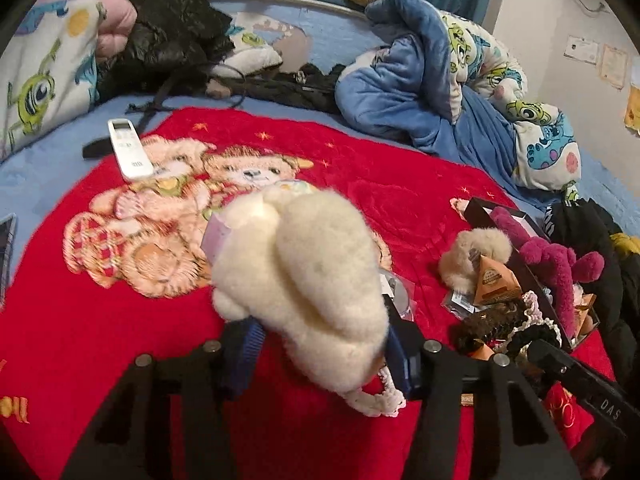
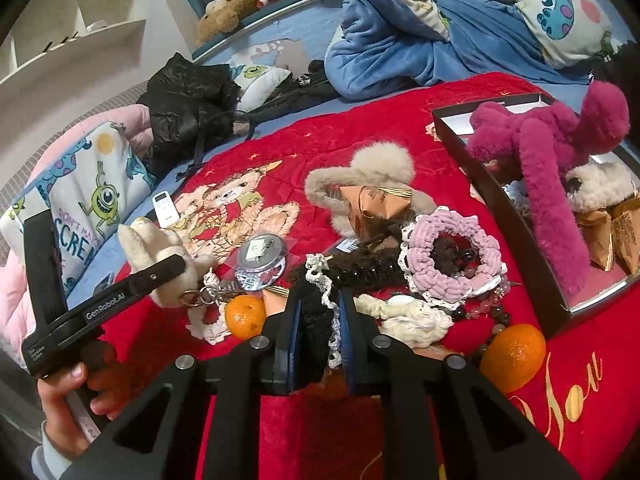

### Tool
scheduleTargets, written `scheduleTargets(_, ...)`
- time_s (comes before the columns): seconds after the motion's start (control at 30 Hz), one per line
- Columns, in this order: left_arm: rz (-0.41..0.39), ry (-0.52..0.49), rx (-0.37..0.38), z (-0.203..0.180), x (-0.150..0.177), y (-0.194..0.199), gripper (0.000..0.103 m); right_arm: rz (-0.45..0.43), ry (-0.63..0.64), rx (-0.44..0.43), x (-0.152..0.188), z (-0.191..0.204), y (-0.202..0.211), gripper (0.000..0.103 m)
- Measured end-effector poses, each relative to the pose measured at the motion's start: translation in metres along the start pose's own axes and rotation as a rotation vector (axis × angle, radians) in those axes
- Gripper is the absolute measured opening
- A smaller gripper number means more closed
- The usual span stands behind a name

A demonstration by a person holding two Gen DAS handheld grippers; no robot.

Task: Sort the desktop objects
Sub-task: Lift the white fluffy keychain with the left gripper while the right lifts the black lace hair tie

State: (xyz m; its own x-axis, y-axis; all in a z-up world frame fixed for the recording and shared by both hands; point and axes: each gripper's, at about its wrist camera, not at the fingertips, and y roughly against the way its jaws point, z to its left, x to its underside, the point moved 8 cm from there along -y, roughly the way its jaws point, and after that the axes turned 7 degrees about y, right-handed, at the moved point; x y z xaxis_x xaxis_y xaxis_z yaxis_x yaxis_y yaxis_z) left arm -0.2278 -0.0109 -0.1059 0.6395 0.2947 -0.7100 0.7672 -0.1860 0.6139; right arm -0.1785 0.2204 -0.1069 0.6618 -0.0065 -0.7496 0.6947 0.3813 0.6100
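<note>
My left gripper (image 1: pixel 320 344) is shut on a cream plush toy (image 1: pixel 312 264) and holds it above the red blanket (image 1: pixel 360 168); the toy also shows in the right wrist view (image 2: pixel 160 248) with its keyring hanging. My right gripper (image 2: pixel 318 320) is shut on a black scrunchie with white lace trim (image 2: pixel 316 312), low over a pile of hair ties. A black box (image 2: pixel 516 240) at the right holds a magenta plush (image 2: pixel 560 152), a small cream plush and paper packets.
Around the pile lie a purple scrunchie (image 2: pixel 452 256), a beige fur clip (image 2: pixel 372 172), two oranges (image 2: pixel 245 316) (image 2: pixel 514 352), a round tin (image 2: pixel 260 260) and beads. A white remote (image 1: pixel 129 148) lies far left. Blue bedding (image 1: pixel 420 92) and a black jacket (image 1: pixel 172 32) are behind.
</note>
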Motion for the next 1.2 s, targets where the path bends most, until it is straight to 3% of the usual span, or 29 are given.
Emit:
scheduleTargets(0.4, -0.082, -0.041, -0.035, -0.003, -0.008, 0.044, 0.055, -0.063, -0.053, -0.028, -0.009, -0.006, 0.020, 0.017)
scheduleTargets(0.7, -0.093, -0.062, 0.000, -0.019, -0.005, 0.064, 0.055, -0.088, -0.080, -0.044, -0.010, -0.007, 0.031, 0.017)
scheduleTargets(1.0, -0.086, -0.119, 0.059, -0.065, 0.009, 0.078, 0.056, -0.102, -0.072, -0.029, -0.007, -0.012, 0.052, 0.017)
scheduleTargets(1.2, -0.062, -0.182, 0.100, -0.109, 0.027, 0.082, 0.056, -0.126, -0.096, 0.013, -0.003, -0.039, 0.082, 0.017)
